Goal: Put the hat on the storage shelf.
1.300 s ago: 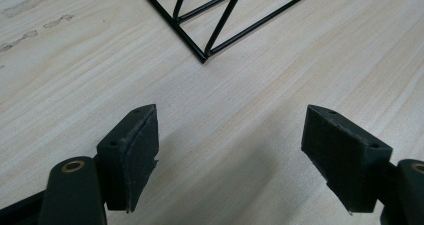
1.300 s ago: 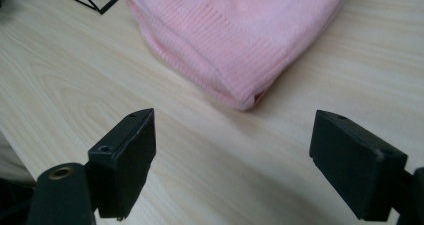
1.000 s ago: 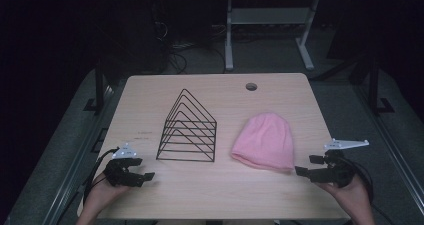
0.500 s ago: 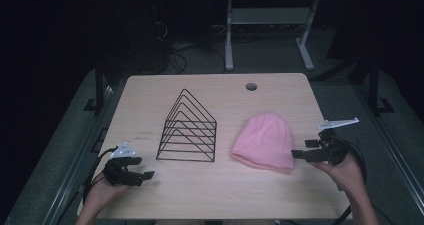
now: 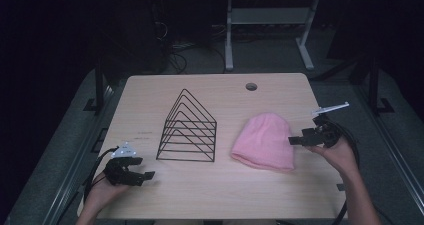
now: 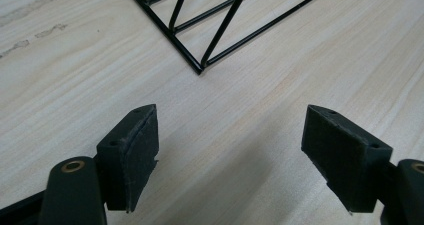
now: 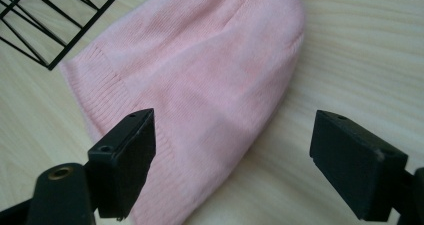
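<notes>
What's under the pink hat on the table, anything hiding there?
The pink hat lies flat on the wooden table, with bare wood around its edges. Whatever might be beneath the knit is covered, so I can't tell.

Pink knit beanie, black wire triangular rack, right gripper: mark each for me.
Pink knit beanie point(image 5: 263, 141): high view, middle of the crown fabric.
Black wire triangular rack point(image 5: 188, 129): high view, sloped wires near the front face.
Right gripper point(image 5: 295, 141): high view, between the open jaw tips beside the beanie's edge.
</notes>
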A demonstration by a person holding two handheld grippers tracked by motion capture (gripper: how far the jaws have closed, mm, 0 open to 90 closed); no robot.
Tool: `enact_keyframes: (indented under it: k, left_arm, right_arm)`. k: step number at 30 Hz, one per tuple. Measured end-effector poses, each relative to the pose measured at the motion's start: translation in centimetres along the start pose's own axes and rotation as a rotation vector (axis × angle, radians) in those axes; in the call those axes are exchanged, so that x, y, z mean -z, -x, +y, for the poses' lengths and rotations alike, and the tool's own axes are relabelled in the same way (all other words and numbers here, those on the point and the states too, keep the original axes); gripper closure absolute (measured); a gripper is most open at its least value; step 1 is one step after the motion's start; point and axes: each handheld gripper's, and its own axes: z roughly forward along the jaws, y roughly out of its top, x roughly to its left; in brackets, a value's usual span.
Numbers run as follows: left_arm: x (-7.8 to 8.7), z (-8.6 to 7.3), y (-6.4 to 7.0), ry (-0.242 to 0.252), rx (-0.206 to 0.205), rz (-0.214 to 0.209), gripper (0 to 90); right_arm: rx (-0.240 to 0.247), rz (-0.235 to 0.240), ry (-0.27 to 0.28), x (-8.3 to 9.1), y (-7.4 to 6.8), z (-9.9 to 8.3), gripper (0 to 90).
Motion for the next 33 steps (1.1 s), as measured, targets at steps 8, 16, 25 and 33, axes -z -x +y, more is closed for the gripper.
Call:
enact_keyframes:
  k: [8, 16, 25, 33]
  left_arm:
    - [-0.2, -0.1, 0.2, -0.007, -0.002, -0.008, 22.9]
    - [0.1, -0.3, -0.1, -0.009, 0.005, -0.007, 22.9]
    - [0.2, -0.4, -0.2, -0.008, 0.008, -0.013, 23.0]
    - [0.1, -0.4, -0.2, -0.008, 0.008, -0.016, 23.2]
  right_arm:
    - [0.004, -0.016, -0.037, -2.0, 1.1, 2.2, 18.1]
    - [-0.001, -0.027, -0.084, -3.5, 1.9, 4.0, 19.4]
    - [-0.007, -0.034, -0.138, -5.3, 2.5, 5.8, 20.4]
    - [-0.042, -0.025, -0.181, -6.8, 3.1, 7.0, 32.8]
